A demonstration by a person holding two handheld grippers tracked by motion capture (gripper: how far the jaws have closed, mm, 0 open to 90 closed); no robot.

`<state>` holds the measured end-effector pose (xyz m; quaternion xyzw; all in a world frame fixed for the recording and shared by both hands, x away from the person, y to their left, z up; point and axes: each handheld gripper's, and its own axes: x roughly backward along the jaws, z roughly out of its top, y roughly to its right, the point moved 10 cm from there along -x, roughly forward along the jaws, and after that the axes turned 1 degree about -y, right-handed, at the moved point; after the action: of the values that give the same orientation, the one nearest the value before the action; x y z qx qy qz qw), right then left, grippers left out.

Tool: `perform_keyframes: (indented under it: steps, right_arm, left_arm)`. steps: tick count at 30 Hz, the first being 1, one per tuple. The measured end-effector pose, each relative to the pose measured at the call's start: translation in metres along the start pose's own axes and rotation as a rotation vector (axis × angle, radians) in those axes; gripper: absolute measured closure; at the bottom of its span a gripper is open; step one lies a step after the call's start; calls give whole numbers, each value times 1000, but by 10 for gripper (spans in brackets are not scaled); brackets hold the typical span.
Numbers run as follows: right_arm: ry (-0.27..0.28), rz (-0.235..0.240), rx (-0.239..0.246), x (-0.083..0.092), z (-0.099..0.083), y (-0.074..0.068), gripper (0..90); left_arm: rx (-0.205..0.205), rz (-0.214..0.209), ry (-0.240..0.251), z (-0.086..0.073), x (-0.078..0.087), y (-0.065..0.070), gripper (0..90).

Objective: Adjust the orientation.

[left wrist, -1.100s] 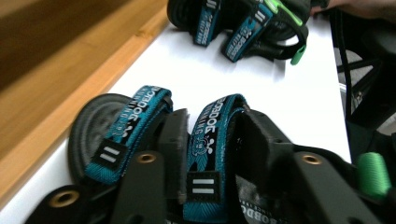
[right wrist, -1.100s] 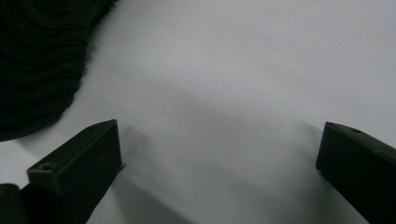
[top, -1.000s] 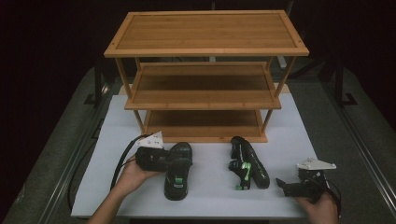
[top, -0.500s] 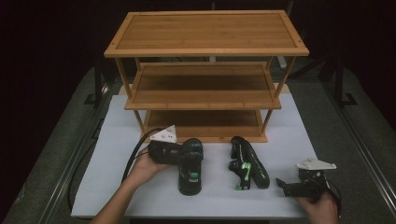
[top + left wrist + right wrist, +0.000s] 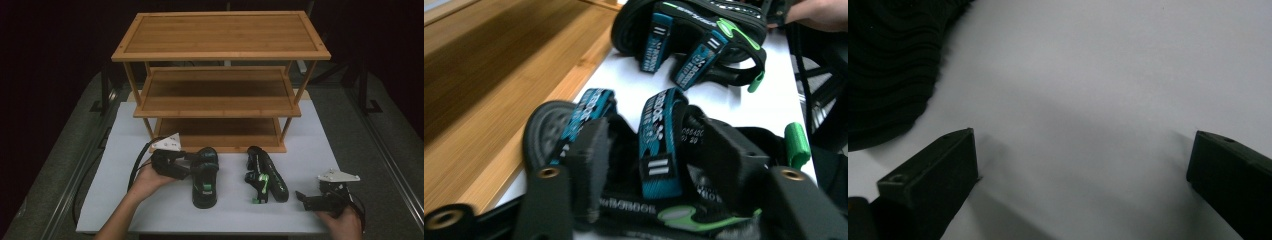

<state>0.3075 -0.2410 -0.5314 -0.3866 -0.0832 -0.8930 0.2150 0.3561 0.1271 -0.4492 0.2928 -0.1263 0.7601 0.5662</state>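
White tabletop (image 5: 150, 210), matte, evenly lit from above. Bamboo rack (image 5: 220, 35) with three slatted tiers stands at the far half of the table, beyond both grippers; warm brown wood, thin angled legs. Its lowest tier runs close along the left gripper's left side in the left gripper view (image 5: 499, 75). Grey floor (image 5: 380, 130) flanks the table on both sides. Dark metal rails (image 5: 75, 175) line the table's edges. Black stand legs (image 5: 365, 95) at far right. Room beyond falls to black; no walls discernible.
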Motion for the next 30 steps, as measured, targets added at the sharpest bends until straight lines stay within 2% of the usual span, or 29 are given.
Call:
perform_keyframes:
  steps: [5,17,22,26,28,30]
  right_arm:
    - [0,0,0,0,0,0,0]
    - [1,1,-2,0,0,0,0]
    - [-2,1,1,0,0,0,0]
    - [-2,2,-3,0,0,0,0]
    - [0,5,-5,0,0,0,0]
    - [5,19,-20,1,1,0,0]
  left_arm:
    - [22,49,-30,-17,11,-5,293]
    - [83,147,-34,-45,39,-13,171]
    - [109,190,-70,-67,48,-14,95]
    - [125,231,-107,-90,57,-14,73]
    - [137,256,-125,-101,63,-16,16]
    - [140,293,-135,-113,72,-19,12]
